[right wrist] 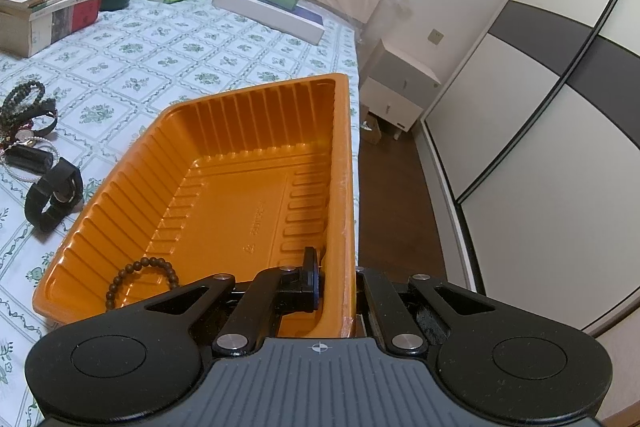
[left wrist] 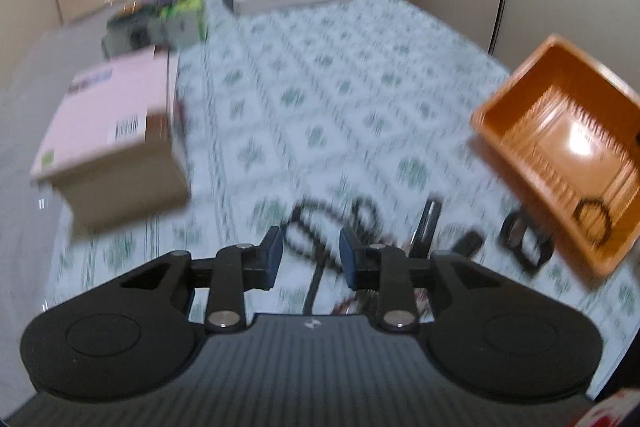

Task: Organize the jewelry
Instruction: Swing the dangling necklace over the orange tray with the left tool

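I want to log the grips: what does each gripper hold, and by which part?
The right gripper is shut on the orange tray, clamping its near side wall. The left gripper holds nothing; its jaws stand apart above the beads.

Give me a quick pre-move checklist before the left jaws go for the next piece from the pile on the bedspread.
1. Orange tray held steady: ok, right gripper is shut on its near wall.
2. Left gripper free: ok, jaws open with nothing between them.
3. Target in front of the left jaws: ok, dark bead strand lies just ahead on the bedspread.
4. Strand free of the other pieces: cannot tell, the left view is blurred.
5. Room in the tray: ok, only a beaded bracelet lies in the near corner.
6. Black watch clear of the tray: ok, it lies beside it.
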{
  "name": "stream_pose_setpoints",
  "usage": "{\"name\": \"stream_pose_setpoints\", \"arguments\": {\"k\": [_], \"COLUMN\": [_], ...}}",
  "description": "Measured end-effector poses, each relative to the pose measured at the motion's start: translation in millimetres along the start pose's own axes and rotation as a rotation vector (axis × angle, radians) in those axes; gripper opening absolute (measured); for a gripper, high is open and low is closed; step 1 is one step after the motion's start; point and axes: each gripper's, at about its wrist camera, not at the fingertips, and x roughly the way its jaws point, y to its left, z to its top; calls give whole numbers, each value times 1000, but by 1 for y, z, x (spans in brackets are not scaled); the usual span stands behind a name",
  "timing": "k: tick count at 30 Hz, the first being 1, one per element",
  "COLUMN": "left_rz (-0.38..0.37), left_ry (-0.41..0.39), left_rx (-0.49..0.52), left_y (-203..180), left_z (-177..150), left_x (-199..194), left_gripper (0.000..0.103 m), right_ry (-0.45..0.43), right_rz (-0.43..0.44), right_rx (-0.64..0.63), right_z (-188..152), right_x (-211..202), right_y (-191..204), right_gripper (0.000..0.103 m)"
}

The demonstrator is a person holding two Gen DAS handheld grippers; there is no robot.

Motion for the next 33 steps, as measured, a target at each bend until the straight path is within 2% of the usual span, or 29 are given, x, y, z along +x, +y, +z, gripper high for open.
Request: {"name": "stream_pose_setpoints", "arguments": {"k": [3, 6, 12, 13, 14, 15, 18, 22, 33], "left_rz": [5, 5, -18, -26, -41, -55, -20, -15, 31], "left_ry": [61, 100, 96, 107, 103, 110, 110, 58, -196], "left_rx": [6, 62, 77, 75, 75, 76, 122, 155, 214], "left_y": [3, -3, -4, -5, -5, -6, -15, -17, -20], "left_z": [-28, -49, -60, -61, -61, -60, -55, -37, 39], "left_x": [17, 31, 44, 48, 47, 46, 35, 6, -93], "left_gripper": [27, 27, 28, 25, 14, 10, 5, 4, 4], "right_ry": [1, 2, 12, 13, 12, 12, 11, 10, -3], "right_rz": [0, 0, -1, -1, -1, -1, -1, 0, 1], "right_rx": [-1, 2, -1, 0, 2, 2, 1, 1, -2], "right_z": [0, 0, -2, -2, -2, -1, -1, -1, -1], "right_x": [0, 0, 3, 3, 3, 3, 3, 3, -1], "right_y": [0, 0, 1, 1, 1, 1, 1, 1, 1], "right_gripper": [3, 3, 3, 3, 3, 3, 3, 3, 3]}}
